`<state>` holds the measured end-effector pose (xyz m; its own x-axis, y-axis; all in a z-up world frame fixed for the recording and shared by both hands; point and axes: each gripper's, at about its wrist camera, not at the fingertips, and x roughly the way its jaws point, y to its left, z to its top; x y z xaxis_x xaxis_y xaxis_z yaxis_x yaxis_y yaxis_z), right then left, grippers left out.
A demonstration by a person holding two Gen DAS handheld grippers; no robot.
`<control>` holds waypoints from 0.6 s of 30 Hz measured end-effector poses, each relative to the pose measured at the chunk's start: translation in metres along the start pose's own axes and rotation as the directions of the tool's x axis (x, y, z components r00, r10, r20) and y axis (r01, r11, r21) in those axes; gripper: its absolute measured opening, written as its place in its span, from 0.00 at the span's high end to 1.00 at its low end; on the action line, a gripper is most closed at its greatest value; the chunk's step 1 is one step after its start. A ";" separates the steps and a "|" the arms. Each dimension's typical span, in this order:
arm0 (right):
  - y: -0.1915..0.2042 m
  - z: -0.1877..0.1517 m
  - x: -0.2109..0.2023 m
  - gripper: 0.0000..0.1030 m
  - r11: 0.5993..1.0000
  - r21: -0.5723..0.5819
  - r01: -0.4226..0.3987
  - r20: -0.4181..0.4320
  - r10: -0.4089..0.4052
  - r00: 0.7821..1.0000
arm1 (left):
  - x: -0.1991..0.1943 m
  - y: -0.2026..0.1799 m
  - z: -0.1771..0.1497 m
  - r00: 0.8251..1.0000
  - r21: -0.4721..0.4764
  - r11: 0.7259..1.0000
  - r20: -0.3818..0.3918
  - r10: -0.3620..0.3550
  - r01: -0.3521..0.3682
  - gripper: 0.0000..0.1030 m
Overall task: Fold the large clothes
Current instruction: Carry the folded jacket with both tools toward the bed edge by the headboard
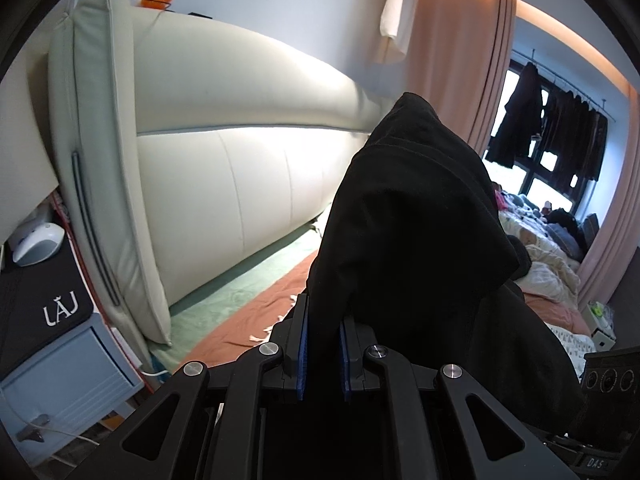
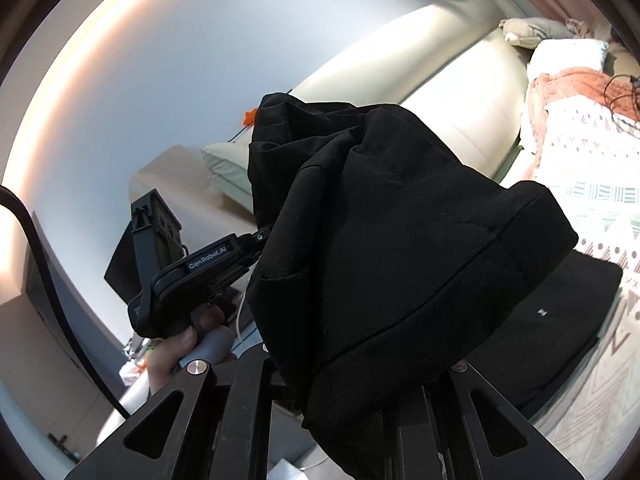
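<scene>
Above the bed, with its patterned cover and salmon sheet, the black garment is held clear of the mattress, bunched and draped rather than spread. A pale padded headboard runs along the wall behind, and a second dark piece of cloth is seen lying flat on the cover below and to the right of the hanging one. The garment is gripped at two places: the left gripper is closed narrowly on a fold of it, the blue pads pressed against cloth on both sides, with the fabric rising ahead of the fingers and falling off to the right. In the right wrist view the garment is draped over the right gripper so that the fingertips are hidden; they are judged to be closed on a hem, since the cloth hangs from that spot. The left gripper is also seen there, carried in a hand to the left, its tip buried in the cloth's far edge. The long axis of the garment is thus judged to run between the two grippers, slack and sagging, with both equally near it. For the next move the two grips would likely need to be drawn apart so the cloth is stretched before being laid on the bed.
</scene>
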<state>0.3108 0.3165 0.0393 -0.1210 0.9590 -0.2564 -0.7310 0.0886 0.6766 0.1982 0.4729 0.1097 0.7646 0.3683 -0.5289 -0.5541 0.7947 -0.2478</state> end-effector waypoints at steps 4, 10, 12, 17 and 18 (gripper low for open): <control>-0.018 -0.002 0.005 0.87 1.000 0.016 -0.004 -0.012 0.004 1.000 | 0.025 -0.005 -0.001 1.000 0.011 1.000 -0.026 0.016 -0.016 0.89; -0.058 -0.001 0.015 0.87 0.996 0.076 0.043 -0.015 -0.042 0.999 | 0.089 -0.019 -0.010 0.996 0.021 1.000 -0.088 0.018 -0.016 0.89; -0.076 -0.002 0.015 0.87 0.993 0.102 0.060 -0.020 -0.058 0.998 | 0.111 -0.025 -0.012 0.993 0.022 1.000 -0.113 0.020 -0.018 0.89; -0.117 -0.001 0.011 0.87 0.984 0.156 0.088 -0.017 -0.086 0.996 | 0.156 -0.025 -0.016 0.987 0.055 0.998 -0.154 0.038 -0.030 0.89; -0.126 -0.001 0.008 0.87 0.982 0.163 0.093 -0.012 -0.092 0.996 | 0.165 -0.026 -0.014 0.986 0.063 0.997 -0.161 0.043 -0.033 0.89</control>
<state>0.4015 0.3131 -0.0485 -0.0615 0.9434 -0.3259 -0.6196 0.2199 0.7535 0.3344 0.5058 0.0173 0.6772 0.3195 -0.6628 -0.5575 0.8107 -0.1789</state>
